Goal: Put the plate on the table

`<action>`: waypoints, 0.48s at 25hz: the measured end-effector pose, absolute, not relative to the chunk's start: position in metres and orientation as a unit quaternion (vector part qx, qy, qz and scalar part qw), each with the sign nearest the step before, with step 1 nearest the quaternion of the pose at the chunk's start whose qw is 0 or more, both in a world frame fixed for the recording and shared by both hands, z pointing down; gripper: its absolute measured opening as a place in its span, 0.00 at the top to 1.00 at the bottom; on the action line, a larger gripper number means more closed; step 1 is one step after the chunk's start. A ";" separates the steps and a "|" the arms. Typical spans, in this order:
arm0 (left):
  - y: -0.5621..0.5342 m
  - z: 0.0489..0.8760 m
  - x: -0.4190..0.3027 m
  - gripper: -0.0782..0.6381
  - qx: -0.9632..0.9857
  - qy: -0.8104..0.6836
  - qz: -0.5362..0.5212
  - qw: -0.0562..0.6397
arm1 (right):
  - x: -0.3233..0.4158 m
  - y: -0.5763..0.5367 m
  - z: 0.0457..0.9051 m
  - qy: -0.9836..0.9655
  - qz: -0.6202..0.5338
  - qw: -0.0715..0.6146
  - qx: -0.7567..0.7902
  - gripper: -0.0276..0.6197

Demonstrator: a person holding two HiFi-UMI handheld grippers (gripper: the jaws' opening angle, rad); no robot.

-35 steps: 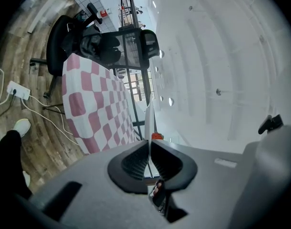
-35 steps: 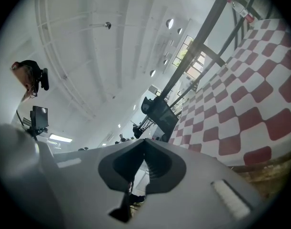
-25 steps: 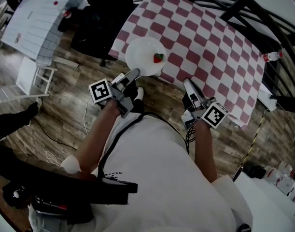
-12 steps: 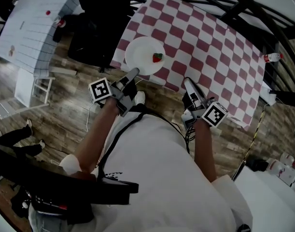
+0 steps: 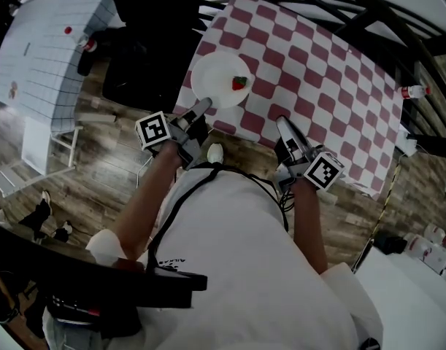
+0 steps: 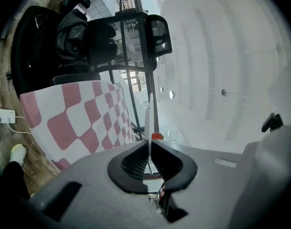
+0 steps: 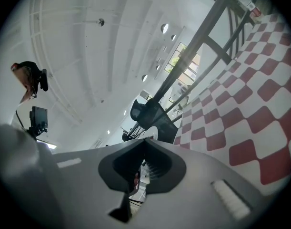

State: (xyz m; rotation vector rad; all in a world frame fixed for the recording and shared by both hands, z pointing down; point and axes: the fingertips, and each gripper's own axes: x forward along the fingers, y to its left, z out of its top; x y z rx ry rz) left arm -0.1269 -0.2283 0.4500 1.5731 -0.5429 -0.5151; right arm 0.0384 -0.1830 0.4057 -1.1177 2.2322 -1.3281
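One hand-held gripper does the carrying: the left hand-held gripper (image 5: 198, 110) has its jaws pinched on the near rim of the plate (image 5: 219, 79), which shows edge-on between the pads in the left gripper view. The plate reaches straight out ahead of that gripper, along the line it points, and carries a strawberry (image 5: 239, 83) toward its right side.

From the head view the plate lies over the near left corner of the tabletop (image 5: 317, 57), its near rim about at the edge of the checked cloth. In the left gripper view a gap shows between the plate's edge and the cloth, so I judge it held above the surface, not yet resting.

What is left looks mostly downward, perhaps a little further in from the corner, with the plate kept level for the strawberry.

The right hand-held gripper (image 5: 282, 125) has its jaws together on nothing and sits just off the tabletop's near edge, well right of the plate.
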 end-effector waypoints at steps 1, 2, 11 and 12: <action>-0.234 0.450 -0.128 0.86 0.691 -0.237 -0.227 0.645 | 0.035 -0.188 0.405 0.781 -0.463 0.158 -0.387 0.95; -0.238 0.451 -0.130 0.86 0.690 -0.235 -0.227 0.646 | 0.032 -0.192 0.405 0.782 -0.463 0.159 -0.386 0.95; -0.270 0.453 -0.141 0.86 0.693 -0.224 -0.222 0.648 | 0.014 -0.220 0.400 0.779 -0.459 0.154 -0.399 0.95; -0.270 0.454 -0.140 0.86 0.694 -0.223 -0.222 0.648 | 0.015 -0.218 0.401 0.778 -0.459 0.152 -0.402 0.95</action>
